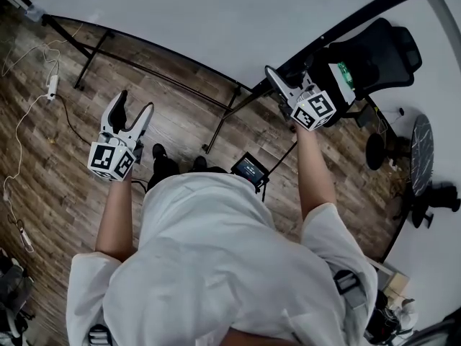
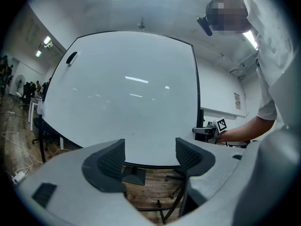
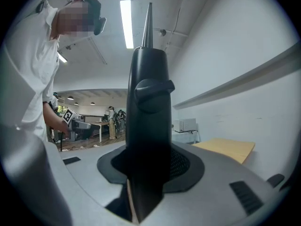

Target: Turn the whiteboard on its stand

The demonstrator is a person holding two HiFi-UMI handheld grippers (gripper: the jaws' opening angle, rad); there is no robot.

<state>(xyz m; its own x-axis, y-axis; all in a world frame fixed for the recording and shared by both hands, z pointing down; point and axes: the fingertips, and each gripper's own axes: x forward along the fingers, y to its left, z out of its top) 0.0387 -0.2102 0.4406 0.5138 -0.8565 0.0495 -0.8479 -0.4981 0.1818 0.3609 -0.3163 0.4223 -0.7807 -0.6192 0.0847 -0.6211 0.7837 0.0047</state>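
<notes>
The whiteboard point(image 1: 216, 13) is a big white panel in a black frame, carried on a black stand point(image 1: 223, 125) with legs on the wood floor. In the left gripper view its face point(image 2: 127, 93) fills the middle. My right gripper point(image 1: 277, 81) is at the board's right edge. In the right gripper view the black frame edge point(image 3: 149, 93) runs upright between the jaws, and the right gripper point(image 3: 148, 166) is shut on it. My left gripper point(image 1: 135, 103) hangs in front of the board, apart from it. The left gripper point(image 2: 149, 159) stands open with nothing between its pads.
A black office chair point(image 1: 382, 52) stands just right of the board's edge, with a dark round table point(image 1: 421, 153) beyond it. A small screen on a tripod point(image 1: 250, 169) is near the person's feet. Cables and a power strip point(image 1: 52, 85) lie on the floor at left. A dark eraser point(image 2: 71, 58) sticks to the board.
</notes>
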